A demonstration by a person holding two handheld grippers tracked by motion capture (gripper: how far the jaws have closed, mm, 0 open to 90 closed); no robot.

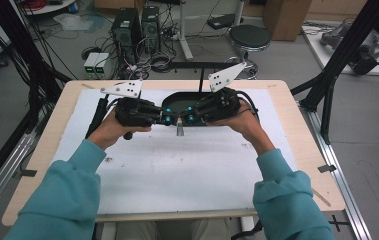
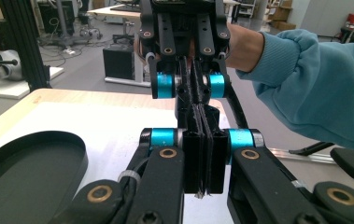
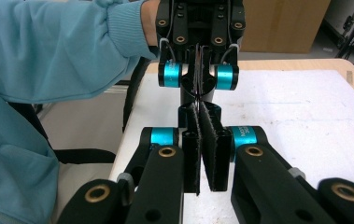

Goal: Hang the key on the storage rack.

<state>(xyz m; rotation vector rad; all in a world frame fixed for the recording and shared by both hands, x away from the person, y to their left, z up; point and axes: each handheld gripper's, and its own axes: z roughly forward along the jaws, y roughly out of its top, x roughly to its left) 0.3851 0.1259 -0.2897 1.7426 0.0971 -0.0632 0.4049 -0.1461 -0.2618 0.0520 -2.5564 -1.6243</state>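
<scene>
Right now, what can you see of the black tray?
The tray is a shallow oval dish, matte black, plastic by the look, with a low raised rim. It lies flat on the white mat at the table's far middle. Nothing shows on its visible floor. Both tongs, left and right, meet above its near edge, hiding part.

**Hidden and cropped regions at the gripper junction**

From above, your left gripper point(image 1: 164, 116) and right gripper point(image 1: 191, 115) meet tip to tip, hiding the middle of the black tray point(image 1: 174, 102) behind them. A small grey object point(image 1: 180, 127) hangs between the tips; it is too small to identify, and you cannot tell which gripper holds it. In the left gripper view the tray point(image 2: 30, 163) is cropped by the left and bottom edges. Your sleeves point(image 1: 67, 200) run off the bottom edge.
</scene>
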